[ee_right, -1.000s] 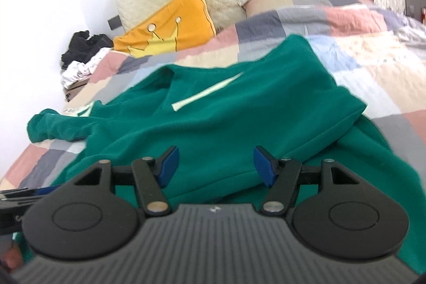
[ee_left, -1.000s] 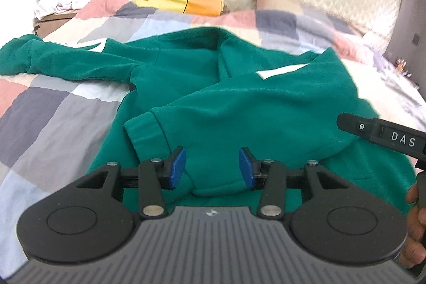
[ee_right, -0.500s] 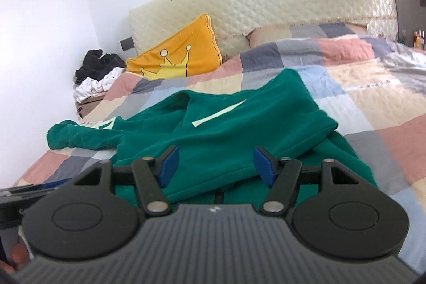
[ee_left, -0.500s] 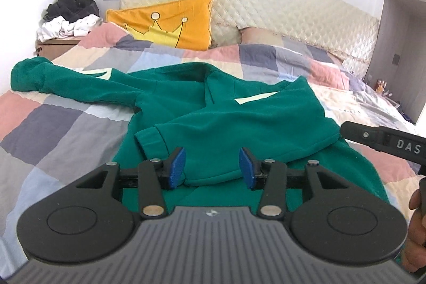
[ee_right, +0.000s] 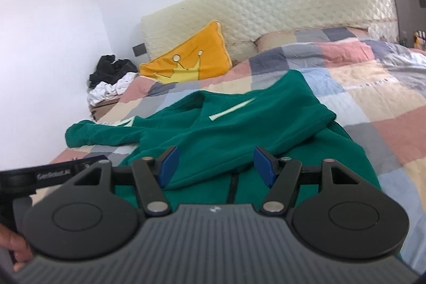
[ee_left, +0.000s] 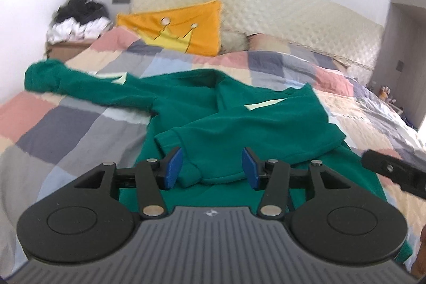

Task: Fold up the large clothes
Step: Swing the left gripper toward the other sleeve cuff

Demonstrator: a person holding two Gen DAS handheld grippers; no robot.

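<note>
- The near hem of the green sweatshirt [ee_left: 239,124] was hidden behind the body of the left hand-held gripper [ee_left: 211,165].
- The same part was hidden in the right view, where only a bit of a dark zipper [ee_right: 233,184] was seen.
- Only a fingertip [ee_right: 20,261] of the person was seen, cut off at the picture's edge.
- The pile of black and white clothes [ee_right: 111,81] was blurred and hard to make out.
- The sweatshirt was laid flat on the bed [ee_left: 66,140], with one sleeve folded across its chest and the other stretched out to the left.
- The jaws of the left hand-held gripper were opening, with the folded cuff seen between them but not pinched.
- The right hand-held gripper [ee_right: 217,167] was held spread apart above the cloth, and nothing was gripped.
</note>
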